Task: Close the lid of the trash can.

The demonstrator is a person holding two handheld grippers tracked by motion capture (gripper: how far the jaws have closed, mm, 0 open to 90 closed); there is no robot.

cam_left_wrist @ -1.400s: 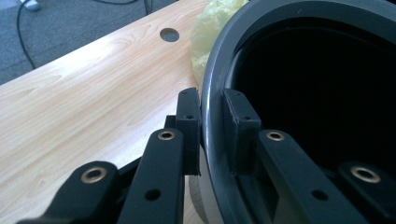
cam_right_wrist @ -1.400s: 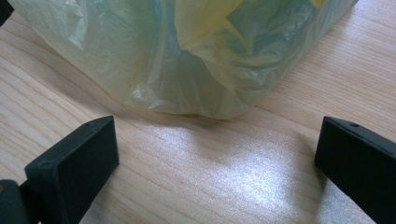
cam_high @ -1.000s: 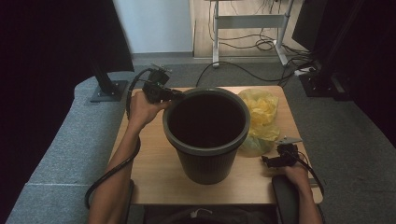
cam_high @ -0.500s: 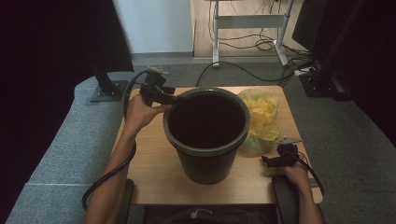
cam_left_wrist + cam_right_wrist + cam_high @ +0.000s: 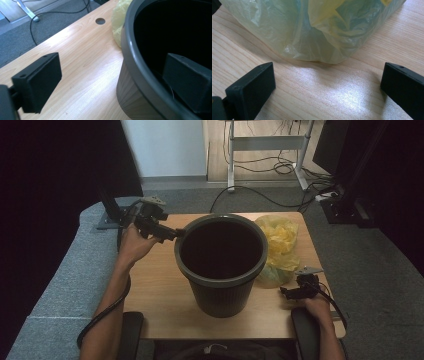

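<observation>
Seen from the high view, a dark grey plastic bin stands upright at the middle of a light wooden table, its mouth open and its inside in shadow. A crumpled yellow plastic bag lies on the table just beside the bin's right side, touching it. The left gripper, held in the person's left hand, reaches the bin's upper-left rim, its cable looping down along the forearm. The right gripper rests low on the table near the right front edge, just short of the bag, with the right hand behind it. From the left gripper view, the jaws stand wide apart astride the bin's wall: one jaw hangs outside over the tabletop, the other sits inside the dark mouth, and neither visibly presses the rim. The bag shows behind the bin, near a round hole in the tabletop. From the right gripper view, the jaws are spread wide over bare wood, with the translucent bag lying just ahead of them, not between them and not touched.
</observation>
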